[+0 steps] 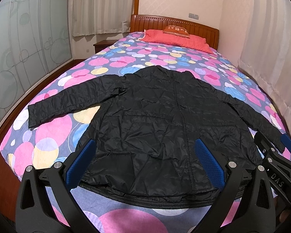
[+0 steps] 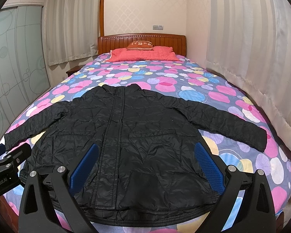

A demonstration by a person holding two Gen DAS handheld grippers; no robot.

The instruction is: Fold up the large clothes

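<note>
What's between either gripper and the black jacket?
Nothing visible. The black jacket lies flat on the bedspread, sleeves spread. The left gripper and right gripper hang open above its hem, with only air in between.

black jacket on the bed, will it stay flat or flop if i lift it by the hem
The jacket will probably flop: its thin quilted shell is creased. The shiny fabric may slip between the fingers. The spread sleeves would likely dangle.

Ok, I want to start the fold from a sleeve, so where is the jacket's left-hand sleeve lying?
In the left wrist view, that sleeve stretches out flat to the left of the black jacket on the floral bedspread, its cuff near the bed's left edge.
</note>
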